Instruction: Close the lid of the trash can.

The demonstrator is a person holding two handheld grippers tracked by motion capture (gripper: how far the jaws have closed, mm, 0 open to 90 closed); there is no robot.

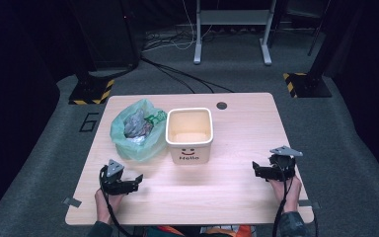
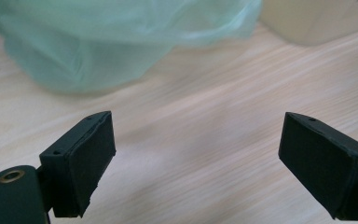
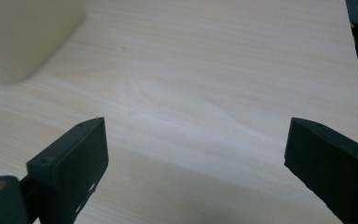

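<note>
High view: left gripper point(image 1: 137, 180) low over the near left part of the table point(image 1: 237, 197), jaws spread with nothing between them. Green bag point(image 1: 134, 129) lies just ahead of it, stuffed with crumpled rubbish, mouth gaping upward. White bin point(image 1: 189, 135) with a smiley and "Hello" on its front stands ahead and to the right of the left gripper, its side touching or almost touching the bag; which, cannot tell. Right gripper point(image 1: 254, 169) near the right edge of the table, jaws apart and empty, pointing in toward the bin, which stands off to its left, apart from it

Left gripper view: left gripper point(image 2: 196, 163) jaws stand wide, bare wood between them. Green bag point(image 2: 116, 42) straight ahead and slightly left, near but clear of the jaw tips. Corner of the white bin point(image 2: 317, 21) further ahead on the right

Right gripper view: right gripper point(image 3: 196, 165) released, jaws wide, only table point(image 3: 205, 79) between them. Rounded corner of the white bin point(image 3: 23, 37) ahead to the left, well apart from the jaws
</note>
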